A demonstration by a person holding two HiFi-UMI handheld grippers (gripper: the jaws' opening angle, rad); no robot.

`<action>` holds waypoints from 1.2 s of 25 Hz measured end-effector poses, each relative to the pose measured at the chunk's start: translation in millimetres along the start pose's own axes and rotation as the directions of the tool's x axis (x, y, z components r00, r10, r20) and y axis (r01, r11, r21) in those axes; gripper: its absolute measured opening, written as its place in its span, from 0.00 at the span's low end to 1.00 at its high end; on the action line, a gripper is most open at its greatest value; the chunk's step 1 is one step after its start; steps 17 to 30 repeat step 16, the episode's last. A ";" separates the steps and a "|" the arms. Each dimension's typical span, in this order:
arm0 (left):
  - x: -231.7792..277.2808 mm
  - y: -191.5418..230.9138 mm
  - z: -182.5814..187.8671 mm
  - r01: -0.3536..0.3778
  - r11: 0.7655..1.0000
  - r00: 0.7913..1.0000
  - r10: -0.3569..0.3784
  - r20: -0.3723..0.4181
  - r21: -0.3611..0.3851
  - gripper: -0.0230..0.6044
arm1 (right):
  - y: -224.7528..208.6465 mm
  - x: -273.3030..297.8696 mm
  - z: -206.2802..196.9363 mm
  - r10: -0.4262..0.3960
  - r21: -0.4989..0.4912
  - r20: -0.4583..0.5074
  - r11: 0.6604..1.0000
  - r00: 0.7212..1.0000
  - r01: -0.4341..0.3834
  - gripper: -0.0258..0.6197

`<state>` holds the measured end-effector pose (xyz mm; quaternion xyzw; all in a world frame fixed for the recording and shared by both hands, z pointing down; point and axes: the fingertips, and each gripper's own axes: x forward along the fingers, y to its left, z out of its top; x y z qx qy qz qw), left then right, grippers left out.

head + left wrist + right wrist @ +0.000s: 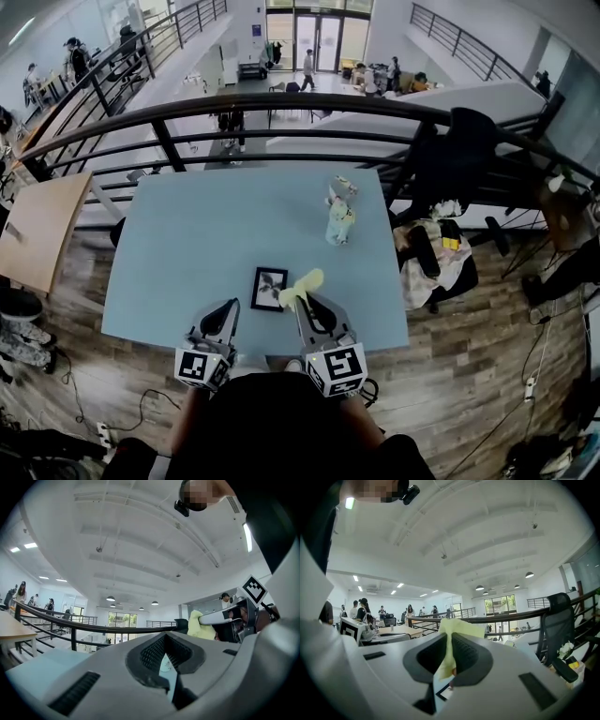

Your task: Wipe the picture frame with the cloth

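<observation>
A small black picture frame lies flat near the front edge of the light blue table. My right gripper is shut on a pale yellow cloth, which hangs just right of the frame and touches its right edge. In the right gripper view the cloth sticks up between the jaws, and a corner of the frame shows below. My left gripper hovers left of the frame, its jaws together and holding nothing. The left gripper view shows that gripper, the cloth and the right gripper.
A pale green bottle-like ornament stands at the table's far right. Beyond the table runs a dark railing. A chair heaped with clothes stands to the right, and a wooden table to the left.
</observation>
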<state>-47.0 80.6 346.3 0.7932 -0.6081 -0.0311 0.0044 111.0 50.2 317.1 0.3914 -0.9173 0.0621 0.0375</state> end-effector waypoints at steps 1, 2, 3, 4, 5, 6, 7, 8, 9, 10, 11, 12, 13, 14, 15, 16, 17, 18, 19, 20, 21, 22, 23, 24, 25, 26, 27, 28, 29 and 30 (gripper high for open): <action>0.0 -0.1 -0.7 -0.006 1.000 1.000 0.006 -0.008 -0.004 0.03 | -0.5 0.1 -0.6 0.003 -0.002 -0.004 1.000 1.000 -0.003 0.09; -0.1 -0.4 -1.0 -0.010 1.000 1.000 0.010 -0.014 -0.010 0.03 | -1.1 0.3 -1.0 0.004 -0.004 -0.008 1.000 1.000 -0.004 0.09; -0.2 -0.7 -1.2 -0.012 1.000 1.000 0.011 -0.017 -0.012 0.03 | -1.6 0.7 -1.2 0.005 -0.006 -0.011 1.000 1.000 -0.005 0.09; -0.1 -1.2 -0.9 -0.010 1.000 1.000 0.010 -0.018 -0.007 0.03 | -2.0 1.2 -1.4 0.006 -0.008 -0.013 1.000 1.000 -0.006 0.09; 0.6 -2.1 0.9 -0.007 1.000 1.000 0.007 -0.017 -0.002 0.03 | -2.2 1.8 -1.3 0.007 -0.009 -0.015 1.000 1.000 -0.007 0.09; 1.8 -3.7 3.9 -0.005 1.000 1.000 0.005 -0.017 0.000 0.03 | -2.2 2.4 -1.2 0.008 -0.010 -0.017 1.000 1.000 -0.009 0.09; 2.8 -5.0 6.0 -0.003 1.000 1.000 0.003 -0.017 -0.001 0.03 | -2.2 2.8 -0.9 0.011 -0.011 -0.019 1.000 1.000 -0.011 0.09; 3.5 -6.0 6.8 -0.003 1.000 1.000 0.003 -0.016 -0.002 0.03 | -2.3 3.2 -0.7 0.014 -0.012 -0.020 1.000 1.000 -0.014 0.09; 4.4 -7.1 7.4 -0.003 1.000 1.000 0.003 -0.017 0.000 0.03 | -2.6 3.4 -0.7 0.017 -0.014 -0.021 1.000 1.000 -0.018 0.09; 5.0 -8.1 7.5 -0.004 1.000 1.000 0.004 -0.018 0.003 0.03 | -3.0 3.4 -0.8 0.020 -0.015 -0.021 1.000 1.000 -0.021 0.09; 5.6 -9.1 7.3 -0.004 1.000 1.000 0.004 -0.019 0.007 0.03 | -3.5 3.2 -1.1 0.023 -0.016 -0.021 1.000 1.000 -0.023 0.09; 6.4 -10.4 7.9 -0.004 1.000 1.000 0.004 -0.019 0.008 0.03 | -4.0 3.0 -1.2 0.024 -0.016 -0.021 1.000 0.999 -0.025 0.09; 7.2 -11.8 8.9 -0.004 1.000 1.000 0.004 -0.017 0.006 0.03 | -4.4 2.9 -1.2 0.026 -0.016 -0.022 1.000 0.999 -0.026 0.09; 7.7 -12.9 9.5 -0.003 1.000 1.000 0.003 -0.015 0.004 0.03 | -4.6 2.7 -1.3 0.027 -0.015 -0.023 1.000 0.999 -0.027 0.09; 7.9 -13.9 9.7 -0.001 1.000 1.000 0.001 -0.011 0.001 0.03 | -4.7 2.6 -1.4 0.028 -0.015 -0.025 0.999 0.999 -0.029 0.09; 8.0 -14.9 9.7 0.002 1.000 1.000 -0.002 -0.007 -0.002 0.03 | -4.6 2.5 -1.6 0.030 -0.015 -0.026 0.999 0.999 -0.031 0.09; 8.0 -14.9 9.7 0.002 1.000 1.000 -0.002 -0.007 -0.002 0.03 | -4.6 2.5 -1.6 0.030 -0.015 -0.026 0.999 0.999 -0.031 0.09; 8.0 -14.9 9.7 0.002 1.000 1.000 -0.002 -0.007 -0.002 0.03 | -4.6 2.5 -1.6 0.030 -0.015 -0.026 0.999 0.999 -0.031 0.09; 8.0 -14.9 9.7 0.002 1.000 1.000 -0.002 -0.007 -0.002 0.03 | -4.6 2.5 -1.6 0.030 -0.015 -0.026 0.999 0.999 -0.031 0.09; 8.0 -14.9 9.7 0.002 1.000 1.000 -0.002 -0.007 -0.002 0.03 | -4.6 2.5 -1.6 0.030 -0.015 -0.026 0.999 0.999 -0.031 0.09; 8.0 -14.9 9.7 0.002 1.000 1.000 -0.002 -0.007 -0.002 0.03 | -4.6 2.5 -1.6 0.030 -0.015 -0.026 0.999 0.999 -0.031 0.09; 8.0 -14.9 9.7 0.002 1.000 1.000 -0.002 -0.007 -0.002 0.03 | -4.6 2.5 -1.6 0.030 -0.015 -0.026 0.999 0.999 -0.031 0.09; 8.0 -14.9 9.7 0.002 1.000 1.000 -0.002 -0.007 -0.002 0.03 | -4.6 2.5 -1.6 0.030 -0.015 -0.026 0.999 0.999 -0.031 0.09; 8.0 -14.9 9.7 0.002 1.000 1.000 -0.002 -0.007 -0.002 0.03 | -4.6 2.5 -1.6 0.030 -0.015 -0.026 0.999 0.999 -0.031 0.09; 8.0 -14.9 9.7 0.002 1.000 1.000 -0.002 -0.007 -0.002 0.03 | -4.6 2.5 -1.6 0.030 -0.015 -0.026 0.999 0.999 -0.031 0.09; 8.0 -14.9 9.7 0.002 1.000 1.000 -0.002 -0.007 -0.002 0.03 | -4.6 2.5 -1.6 0.030 -0.015 -0.026 0.999 0.999 -0.031 0.09; 8.0 -14.9 9.7 0.002 1.000 1.000 -0.002 -0.007 -0.002 0.03 | -4.6 2.5 -1.6 0.030 -0.015 -0.026 0.999 0.999 -0.031 0.09; 8.0 -14.9 9.7 0.002 1.000 1.000 -0.002 -0.007 -0.002 0.03 | -4.6 2.5 -1.6 0.030 -0.015 -0.026 0.999 0.999 -0.031 0.09; 8.0 -14.9 9.7 0.002 1.000 1.000 -0.002 -0.007 -0.002 0.03 | -4.6 2.5 -1.6 0.030 -0.015 -0.026 0.999 0.999 -0.031 0.09; 8.0 -14.9 9.7 0.002 1.000 1.000 -0.002 -0.007 -0.002 0.03 | -4.6 2.5 -1.6 0.030 -0.015 -0.026 0.999 0.999 -0.031 0.09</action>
